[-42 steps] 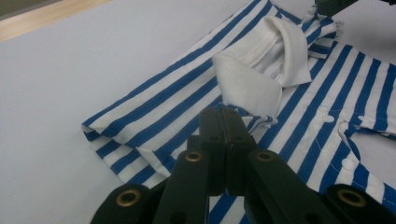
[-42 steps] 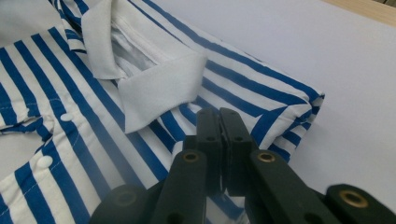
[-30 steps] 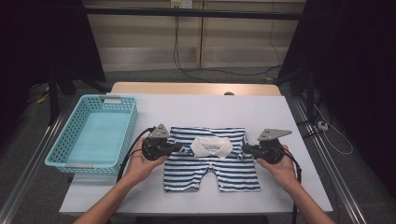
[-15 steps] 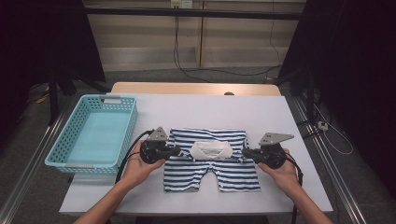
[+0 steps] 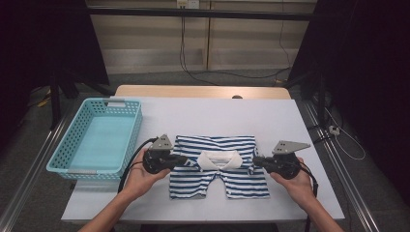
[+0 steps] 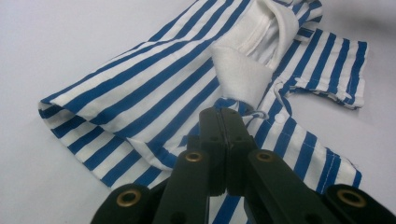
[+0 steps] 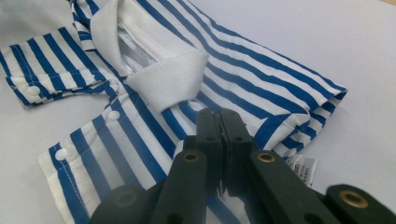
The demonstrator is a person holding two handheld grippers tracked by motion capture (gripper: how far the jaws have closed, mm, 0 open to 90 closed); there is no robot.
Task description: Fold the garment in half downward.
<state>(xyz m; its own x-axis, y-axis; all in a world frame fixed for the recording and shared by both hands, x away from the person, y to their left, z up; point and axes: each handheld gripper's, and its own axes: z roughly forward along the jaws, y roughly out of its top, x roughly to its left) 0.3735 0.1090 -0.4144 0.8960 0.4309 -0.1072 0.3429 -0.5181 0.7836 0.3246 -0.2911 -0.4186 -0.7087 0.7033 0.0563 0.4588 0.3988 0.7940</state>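
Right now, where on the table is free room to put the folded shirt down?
Free: the wide strip of table behind the shirt, right of the basket. The basket itself also lies open. Crowded: the front middle, where both grippers flank the shirt.

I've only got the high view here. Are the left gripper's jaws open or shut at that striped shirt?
Observer: Shut. In the left gripper view, the left gripper has its jaws pressed together. Their tips are at the striped shirt, just below the white collar. I cannot tell whether any cloth is pinched.
Operator: And the right one?
Observer: The right gripper is shut too, with its tips over the stripes beside the collar point.
Operator: Any fastenings on the shirt?
Observer: Yes, white snap buttons run along the front edge, as the right gripper view shows.
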